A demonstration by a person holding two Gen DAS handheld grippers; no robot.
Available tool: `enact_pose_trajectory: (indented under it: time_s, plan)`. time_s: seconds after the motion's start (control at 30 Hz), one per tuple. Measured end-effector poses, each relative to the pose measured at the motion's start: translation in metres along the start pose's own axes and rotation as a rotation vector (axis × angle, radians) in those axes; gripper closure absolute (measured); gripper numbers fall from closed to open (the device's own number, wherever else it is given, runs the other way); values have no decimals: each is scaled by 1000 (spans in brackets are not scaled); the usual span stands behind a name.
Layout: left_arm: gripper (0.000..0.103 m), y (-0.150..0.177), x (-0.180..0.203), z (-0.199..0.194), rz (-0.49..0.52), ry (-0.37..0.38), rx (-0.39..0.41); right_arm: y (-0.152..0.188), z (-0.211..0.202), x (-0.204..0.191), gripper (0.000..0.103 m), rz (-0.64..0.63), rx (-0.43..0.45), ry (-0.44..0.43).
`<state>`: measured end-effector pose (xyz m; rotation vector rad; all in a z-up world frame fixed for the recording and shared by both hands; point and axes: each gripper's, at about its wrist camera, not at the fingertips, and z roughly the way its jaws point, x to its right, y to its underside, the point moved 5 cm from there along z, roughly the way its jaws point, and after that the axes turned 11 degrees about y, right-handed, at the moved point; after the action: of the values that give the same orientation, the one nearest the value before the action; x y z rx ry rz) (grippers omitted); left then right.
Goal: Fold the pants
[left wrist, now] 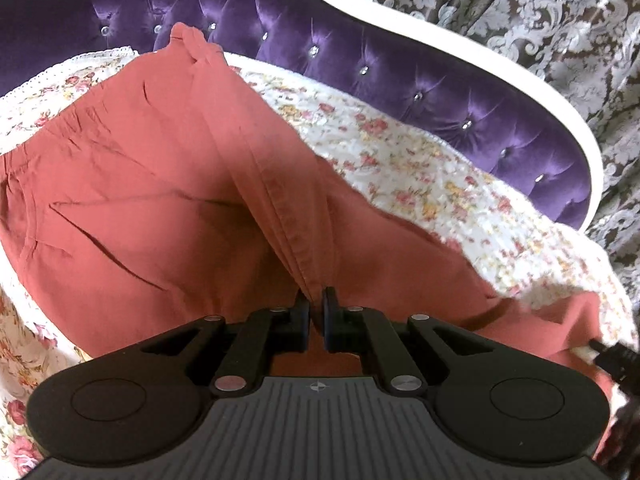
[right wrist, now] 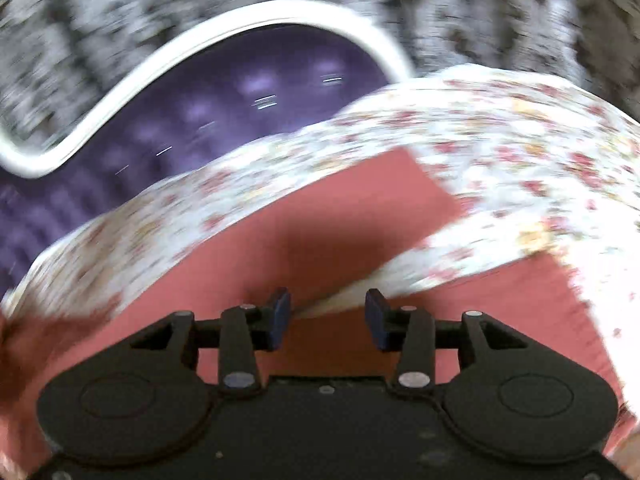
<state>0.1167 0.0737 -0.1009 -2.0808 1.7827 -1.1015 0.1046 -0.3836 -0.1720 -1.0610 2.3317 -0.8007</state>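
The rust-red pants (left wrist: 140, 200) lie spread on a floral bedspread (left wrist: 400, 152), waistband at the left. My left gripper (left wrist: 316, 312) is shut on a raised seam ridge of the pants near the crotch and lifts the fabric. In the blurred right wrist view, my right gripper (right wrist: 327, 312) is open and empty, low over the two pant legs (right wrist: 320, 220), where they part. Its tip also shows in the left wrist view (left wrist: 612, 354) at the far right by a leg end.
A purple tufted headboard (left wrist: 360, 48) with a white frame (left wrist: 480, 52) curves behind the bed. A grey patterned curtain (left wrist: 560, 20) hangs beyond it. The bedspread also shows in the right wrist view (right wrist: 500, 140), as does the headboard (right wrist: 200, 120).
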Motion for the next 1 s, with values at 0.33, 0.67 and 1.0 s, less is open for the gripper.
enact_pose_trajectory:
  time_s: [0.33, 0.67, 1.0]
  plan:
    - [96, 24, -15, 30, -11, -91, -86, -32, 53, 21, 49, 22, -3, 141]
    - [96, 24, -16, 32, -31, -88, -82, -41, 61, 10, 97, 8, 10, 160]
    - [96, 25, -15, 30, -47, -91, -75, -62, 20, 6, 98, -76, 98, 138]
